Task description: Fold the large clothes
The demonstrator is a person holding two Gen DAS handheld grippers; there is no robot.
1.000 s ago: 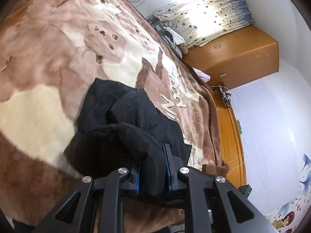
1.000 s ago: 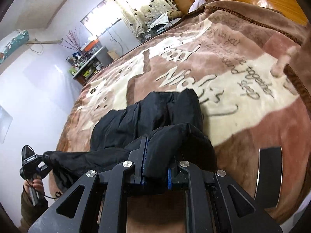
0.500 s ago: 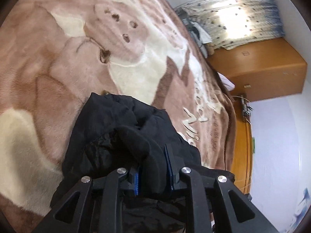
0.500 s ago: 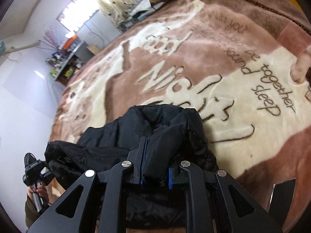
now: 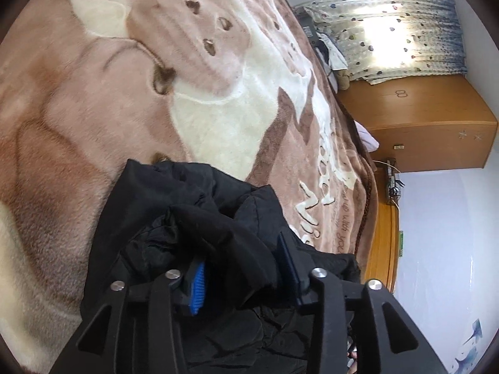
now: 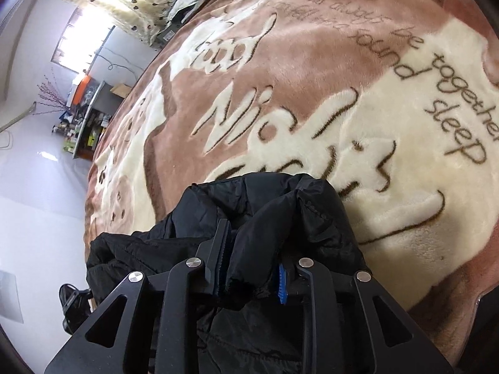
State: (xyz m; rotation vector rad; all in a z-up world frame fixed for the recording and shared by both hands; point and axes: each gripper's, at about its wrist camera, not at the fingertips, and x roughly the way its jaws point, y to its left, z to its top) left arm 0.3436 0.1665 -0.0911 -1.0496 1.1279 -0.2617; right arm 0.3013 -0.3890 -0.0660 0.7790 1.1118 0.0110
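Observation:
A black padded jacket (image 5: 174,205) lies bunched on a brown and cream plush blanket (image 5: 131,99); it also shows in the right wrist view (image 6: 249,205). My left gripper (image 5: 243,268) has its jaws spread apart, with a fold of the jacket lying loosely between the blue pads (image 5: 197,290). My right gripper (image 6: 249,265) is also open, a fold of jacket resting between its fingers, a blue pad (image 6: 282,283) showing. Both grippers sit low over the jacket's near edge.
The blanket (image 6: 312,99) covers a wide bed. A wooden wardrobe (image 5: 430,124) and a curtained window (image 5: 399,31) stand beyond the bed. A cluttered shelf (image 6: 84,115) stands by the far wall. The other gripper's handle (image 6: 73,305) shows at lower left.
Both grippers carried the jacket's edge forward over the garment and lowered it. Both have now opened, letting go of the fabric they were shut on.

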